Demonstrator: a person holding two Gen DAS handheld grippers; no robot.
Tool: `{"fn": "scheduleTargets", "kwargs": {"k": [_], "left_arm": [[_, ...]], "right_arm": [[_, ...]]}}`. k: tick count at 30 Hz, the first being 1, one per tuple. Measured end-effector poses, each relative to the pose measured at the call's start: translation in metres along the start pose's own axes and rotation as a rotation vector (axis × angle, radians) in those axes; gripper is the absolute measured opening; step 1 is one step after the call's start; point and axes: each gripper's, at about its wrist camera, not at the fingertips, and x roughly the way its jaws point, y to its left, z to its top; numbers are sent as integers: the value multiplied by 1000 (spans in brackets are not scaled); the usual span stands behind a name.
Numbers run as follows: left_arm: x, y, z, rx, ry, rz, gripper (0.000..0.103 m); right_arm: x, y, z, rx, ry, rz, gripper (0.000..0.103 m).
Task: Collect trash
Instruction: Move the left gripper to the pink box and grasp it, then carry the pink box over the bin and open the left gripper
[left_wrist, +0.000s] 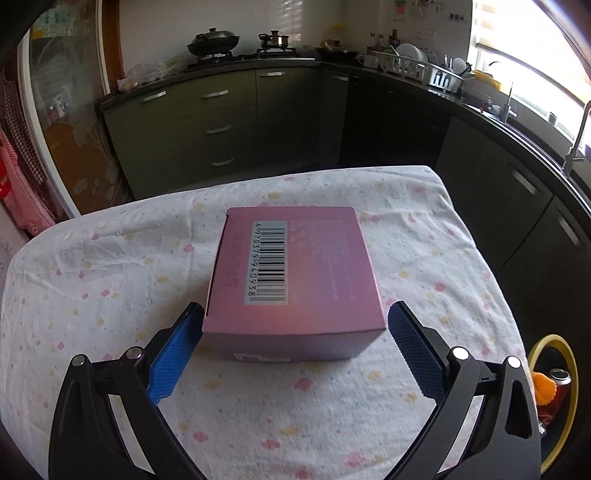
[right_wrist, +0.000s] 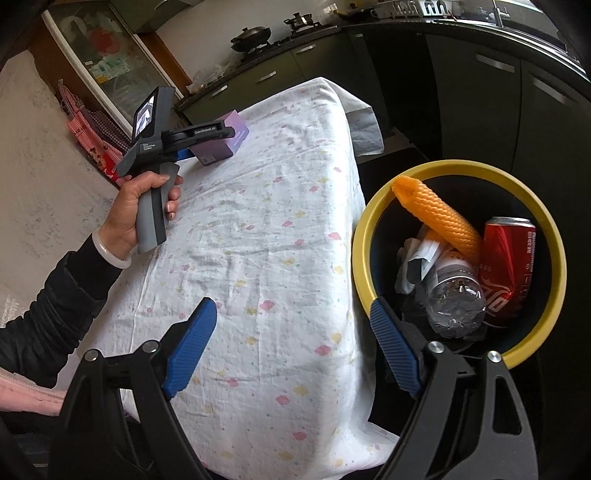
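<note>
A pink-purple box (left_wrist: 295, 266) with a barcode lies on the table (left_wrist: 110, 258), which is covered by a white flowered cloth. My left gripper (left_wrist: 295, 312) is open, its blue fingertips on either side of the box's near corners; a small gap shows at the right pad. The right wrist view shows the box (right_wrist: 236, 138) at the table's far end, with a hand (right_wrist: 136, 206) holding the left gripper (right_wrist: 210, 142) against it. My right gripper (right_wrist: 291, 306) is open and holds nothing, above the table's near right edge beside the bin (right_wrist: 369, 229).
The yellow-rimmed black bin (left_wrist: 554, 338) stands on the floor right of the table, holding an orange mesh piece (right_wrist: 436, 210), a red can (right_wrist: 506, 266), a clear bottle (right_wrist: 454, 299) and crumpled paper (right_wrist: 413, 262). Dark kitchen cupboards (left_wrist: 221, 122) run behind and along the right.
</note>
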Motion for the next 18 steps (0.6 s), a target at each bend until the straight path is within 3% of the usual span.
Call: {"fn": "scheduleTargets", "kwargs": {"k": [3,7,18], "left_arm": [[1,1,1,-5,-14,19,93],[3,1,1,0,-9,20,77],[-18,1,-11,43,-57,35,76]], "right_arm": [[1,-1,0,6,1,4,81],[1,-2,-1,10,0,7,81],[-1,0,-5,14,-8,20,81]]}}
